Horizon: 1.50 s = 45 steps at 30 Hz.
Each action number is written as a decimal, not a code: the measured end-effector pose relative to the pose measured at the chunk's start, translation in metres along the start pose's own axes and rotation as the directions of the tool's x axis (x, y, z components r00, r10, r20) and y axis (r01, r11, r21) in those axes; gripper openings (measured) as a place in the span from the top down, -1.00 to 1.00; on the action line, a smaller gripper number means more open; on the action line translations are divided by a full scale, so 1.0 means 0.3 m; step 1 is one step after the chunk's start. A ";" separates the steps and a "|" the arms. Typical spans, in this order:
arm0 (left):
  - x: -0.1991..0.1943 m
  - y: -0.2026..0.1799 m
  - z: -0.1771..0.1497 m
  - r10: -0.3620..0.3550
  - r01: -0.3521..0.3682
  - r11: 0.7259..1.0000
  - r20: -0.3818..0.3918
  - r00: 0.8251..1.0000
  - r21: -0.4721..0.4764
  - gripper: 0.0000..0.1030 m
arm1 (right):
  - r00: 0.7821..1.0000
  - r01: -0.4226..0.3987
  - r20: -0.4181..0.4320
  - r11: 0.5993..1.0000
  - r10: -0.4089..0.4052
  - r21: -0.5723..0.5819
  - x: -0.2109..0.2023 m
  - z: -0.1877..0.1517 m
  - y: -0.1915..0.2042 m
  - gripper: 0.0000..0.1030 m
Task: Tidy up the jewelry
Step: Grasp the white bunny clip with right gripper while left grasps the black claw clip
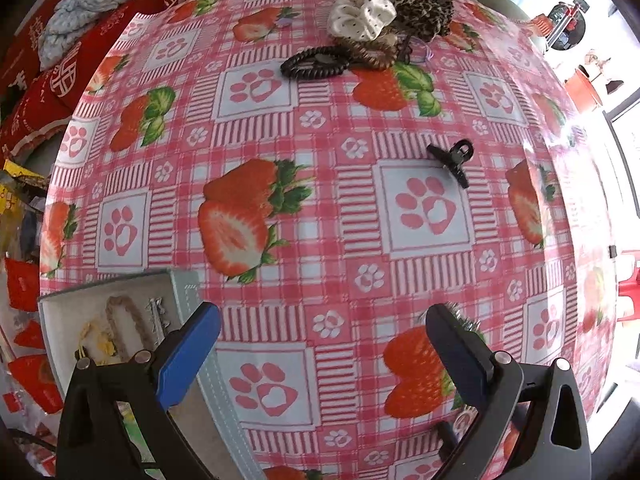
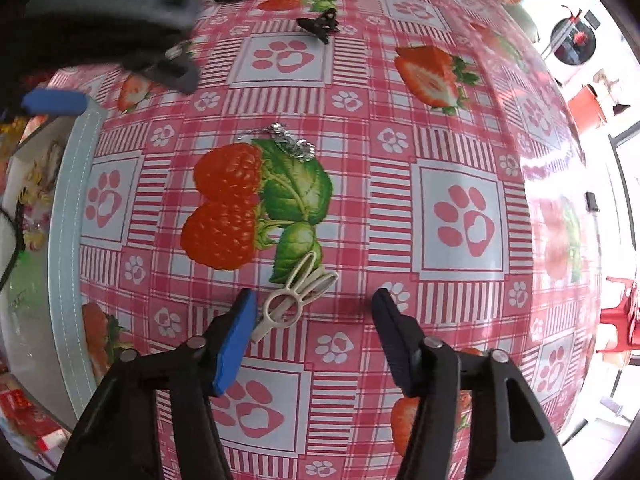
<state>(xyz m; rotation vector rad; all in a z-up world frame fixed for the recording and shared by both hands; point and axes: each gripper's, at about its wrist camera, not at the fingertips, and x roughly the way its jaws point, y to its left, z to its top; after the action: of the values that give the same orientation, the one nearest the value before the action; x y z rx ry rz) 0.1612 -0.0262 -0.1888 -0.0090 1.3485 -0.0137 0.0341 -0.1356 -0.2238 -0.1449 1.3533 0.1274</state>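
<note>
a table (image 1: 304,240) is covered with pink strawberry oilcloth. scrunchies (image 1: 376,12) and a black coil tie (image 1: 314,63) are piled at top centre, a black clip (image 1: 452,158) right of centre, a tray (image 1: 188,292) lower left. a cream clip (image 2: 296,300) and silver piece (image 2: 290,142) are seen centrally.

Right hand-held gripper (image 2: 314,314): held spread above the counter (image 2: 400,208).
Cream hair clip (image 2: 298,298): seen just beside the blue finger.
Silver trinket (image 2: 290,142): laid farther off.

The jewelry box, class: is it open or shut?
Open. The jewelry box shows its pale interior, with a braided bracelet lying inside.
</note>
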 end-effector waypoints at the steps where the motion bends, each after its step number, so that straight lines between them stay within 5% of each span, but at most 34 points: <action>1: 0.000 -0.008 0.009 -0.007 0.007 1.000 0.002 1.000 -0.002 -1.00 | 1.000 -0.002 0.003 1.000 0.002 -0.008 -0.003 -0.004 0.006 -0.01; 7: 0.004 -0.063 0.076 -0.077 0.077 0.997 0.028 0.997 -0.006 -1.00 | 1.000 -0.006 0.020 1.000 0.005 0.011 -0.009 -0.021 0.025 0.60; 11: 0.032 -0.113 0.121 -0.105 0.104 0.994 0.021 0.994 0.011 -0.78 | 0.999 -0.046 0.025 0.999 0.045 0.021 -0.007 -0.029 0.001 0.60; 22: 0.101 -0.233 0.226 -0.133 0.132 0.990 0.044 0.990 0.042 -0.78 | 0.994 -0.104 0.029 0.994 0.104 0.023 -0.018 -0.029 -0.070 0.60; 24: 0.121 -0.255 0.245 -0.131 0.129 0.991 0.041 0.991 0.045 -0.52 | 0.994 -0.108 0.030 0.994 0.108 0.023 -0.021 -0.034 -0.067 0.60; 28: 0.147 -0.283 0.269 -0.112 0.110 0.993 0.044 0.993 0.051 -0.37 | 0.993 -0.115 0.033 0.993 0.114 0.021 -0.014 -0.037 -0.057 0.60; 35: 0.149 -0.303 0.292 -0.069 0.064 0.995 0.072 0.995 0.076 0.74 | 0.989 -0.148 0.022 0.988 0.147 0.050 -0.014 -0.030 -0.071 0.59; 45: 0.064 -0.244 0.220 -0.110 0.101 0.991 0.103 0.989 0.085 0.75 | 0.985 -0.175 0.027 0.977 0.173 0.118 -0.057 -0.005 -0.206 0.59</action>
<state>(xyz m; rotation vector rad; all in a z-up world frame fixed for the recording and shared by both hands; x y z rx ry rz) 0.2294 -0.0998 -0.1919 -0.0138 1.2375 -0.1544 0.0400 -0.1969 -0.2056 0.0764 1.3520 0.1929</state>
